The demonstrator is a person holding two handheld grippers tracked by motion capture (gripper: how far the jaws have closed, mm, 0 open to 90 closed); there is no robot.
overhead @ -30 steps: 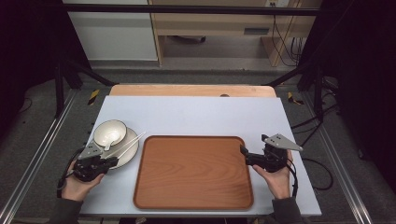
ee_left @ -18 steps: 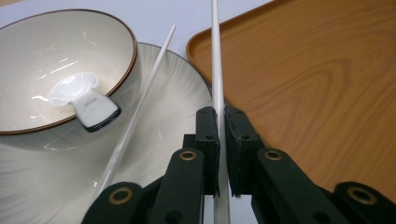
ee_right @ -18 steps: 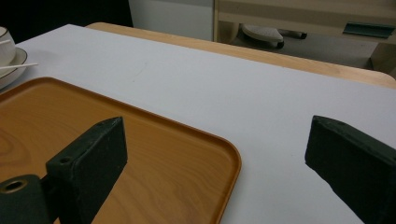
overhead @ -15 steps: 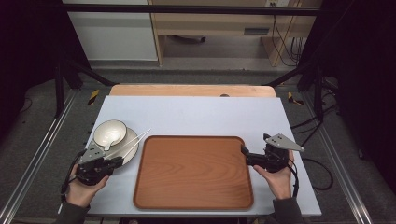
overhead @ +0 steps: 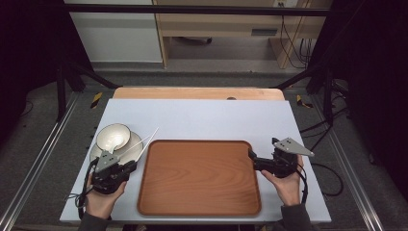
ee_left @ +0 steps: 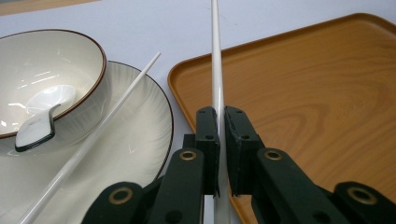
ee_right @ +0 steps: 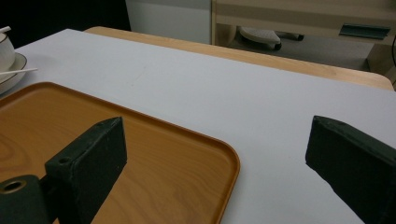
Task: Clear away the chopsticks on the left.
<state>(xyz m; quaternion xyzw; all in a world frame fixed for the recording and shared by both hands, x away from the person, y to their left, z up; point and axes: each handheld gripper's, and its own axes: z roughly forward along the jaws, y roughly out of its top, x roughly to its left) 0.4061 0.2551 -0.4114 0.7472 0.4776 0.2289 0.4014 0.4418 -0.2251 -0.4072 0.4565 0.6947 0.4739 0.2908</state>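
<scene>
Nearest the camera in the left gripper view, a white chopstick [ee_left: 216, 70] was clamped between the two black jaws of the left gripper [ee_left: 220, 140], which were pressed tight against its sides. The stick ran forward from the jaws over the corner of the wooden tray [ee_left: 327, 93]. Just to its left, a second chopstick [ee_left: 98, 135] was laid slantwise across the white plate [ee_left: 140, 135]. On that plate a bowl [ee_left: 51, 70] with a dark rim was set, and a white spoon [ee_left: 42, 116] was seen lying inside it. In the high view, the right gripper [overhead: 262, 161] was held just beside the tray's right edge; its jaws were spread wide with nothing between them, one over the tray and one over the pale table [overhead: 207, 118].
</scene>
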